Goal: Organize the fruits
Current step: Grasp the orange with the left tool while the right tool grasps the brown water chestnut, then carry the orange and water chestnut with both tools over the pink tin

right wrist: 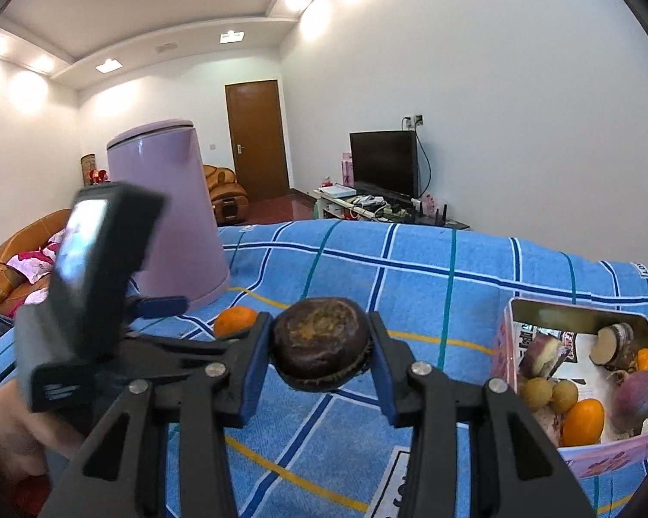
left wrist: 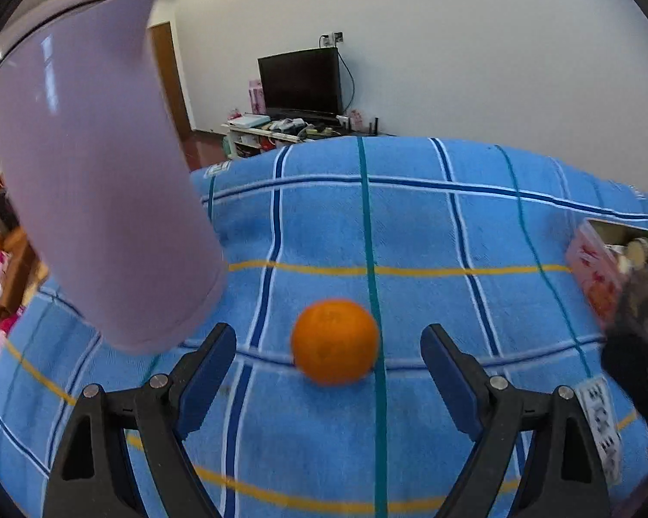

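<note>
With our left gripper [left wrist: 328, 345] spread wide around the orange [left wrist: 335, 341] between its fingers and our right gripper [right wrist: 322, 345] clamped on the dark fruit [right wrist: 321, 343], a clumsy squeeze could roll the orange away.

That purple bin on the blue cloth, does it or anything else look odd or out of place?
The purple bin stands upright on the cloth among the fruit, an unusual spot for it. One orange lies loose outside the tin box, between the open left gripper's fingers. Nothing looks spilled or damaged.
</note>
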Motion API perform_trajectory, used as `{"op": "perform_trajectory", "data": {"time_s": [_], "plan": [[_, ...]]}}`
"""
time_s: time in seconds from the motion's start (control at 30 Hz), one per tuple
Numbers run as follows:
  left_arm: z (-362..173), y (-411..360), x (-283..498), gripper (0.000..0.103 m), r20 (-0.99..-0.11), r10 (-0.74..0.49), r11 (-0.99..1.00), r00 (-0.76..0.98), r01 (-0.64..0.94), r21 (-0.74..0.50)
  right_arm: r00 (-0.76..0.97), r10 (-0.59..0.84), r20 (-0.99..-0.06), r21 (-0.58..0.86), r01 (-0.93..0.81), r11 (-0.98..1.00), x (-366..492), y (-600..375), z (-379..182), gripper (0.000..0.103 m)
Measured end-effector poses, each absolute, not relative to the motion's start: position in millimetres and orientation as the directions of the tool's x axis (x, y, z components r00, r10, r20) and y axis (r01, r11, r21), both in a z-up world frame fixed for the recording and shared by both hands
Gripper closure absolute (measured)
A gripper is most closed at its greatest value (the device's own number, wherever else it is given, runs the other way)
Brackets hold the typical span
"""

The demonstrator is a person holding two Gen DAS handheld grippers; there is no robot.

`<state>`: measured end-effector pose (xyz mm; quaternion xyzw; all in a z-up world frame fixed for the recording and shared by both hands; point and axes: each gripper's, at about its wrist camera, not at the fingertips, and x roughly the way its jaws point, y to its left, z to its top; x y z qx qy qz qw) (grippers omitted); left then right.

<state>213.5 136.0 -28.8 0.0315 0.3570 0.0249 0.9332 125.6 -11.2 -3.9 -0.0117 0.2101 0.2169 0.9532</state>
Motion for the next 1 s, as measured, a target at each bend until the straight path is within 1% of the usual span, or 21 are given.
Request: {"op": "perform_trajectory", "data": {"time_s": [0.07, 0.1, 0.13, 0.17, 0.2, 0.23, 0.47, 0.57, 0.7, 0.8, 0.87, 1.0], "plan": [[-31.1, 134.4, 223.5, 0.015, -0.671, 0.094, 0.995, 0.735, -0.041, 0.094, 0.814, 0.411, -0.41, 0.072, -0.421, 0.904, 127.1, -11.0, -4.0, 0.057], [-33.4, 134.2, 226.4, 0.025, -0.676, 0.1, 0.994, 0.73, -0.044, 0.1, 0.813, 0.413, -0.411, 0.074, -0.422, 0.904, 128.1, -11.0, -4.0, 0.057], [-36.7, 134.1, 229.3, 0.033, -0.683, 0.106, 0.993, 0.723, -0.045, 0.107, 0.81, 0.415, -0.415, 0.077, -0.424, 0.903, 129.5, -11.2, -4.1, 0.057], [-41.1, 134.8, 232.5, 0.043, -0.7, 0.108, 0.993, 0.706, -0.043, 0.11, 0.808, 0.416, -0.418, 0.079, -0.423, 0.903, 130.5, -10.5, -4.4, 0.057], [-47.0, 134.8, 237.3, 0.051, -0.73, 0.081, 0.996, 0.679, -0.024, 0.088, 0.806, 0.416, -0.421, 0.081, -0.423, 0.903, 131.7, -10.4, -4.6, 0.057], [-48.5, 135.7, 238.9, 0.053, -0.739, 0.068, 0.997, 0.67, -0.018, 0.075, 0.802, 0.417, -0.427, 0.086, -0.423, 0.902, 133.6, -10.8, -4.8, 0.057], [-45.0, 140.2, 234.6, 0.054, -0.73, 0.039, 0.999, 0.682, -0.015, 0.04, 0.802, 0.41, -0.435, 0.093, -0.413, 0.906, 136.4, -10.4, -5.5, 0.057], [-38.9, 139.0, 224.8, 0.054, -0.692, 0.05, 0.999, 0.72, -0.026, 0.045, 0.811, 0.4, -0.427, 0.083, -0.406, 0.91, 134.8, -10.1, -4.6, 0.057], [-27.4, 135.5, 207.8, 0.054, -0.617, 0.098, 0.995, 0.781, -0.059, 0.082, 0.821, 0.39, -0.416, 0.069, -0.4, 0.914, 131.2, -9.2, -4.8, 0.057], [-21.7, 136.7, 199.0, 0.054, -0.577, 0.122, 0.992, 0.808, -0.083, 0.094, 0.829, 0.384, -0.408, 0.052, -0.399, 0.916, 128.1, -7.5, -4.1, 0.057], [-19.3, 137.2, 192.4, 0.054, -0.559, 0.13, 0.991, 0.819, -0.096, 0.09, 0.834, 0.381, -0.399, 0.037, -0.4, 0.916, 125.2, -5.9, -3.4, 0.057], [-17.0, 137.4, 187.0, 0.054, -0.554, 0.135, 0.991, 0.822, -0.107, 0.083, 0.845, 0.375, -0.382, 0.011, -0.401, 0.916, 119.9, -3.2, -2.5, 0.057]]}}
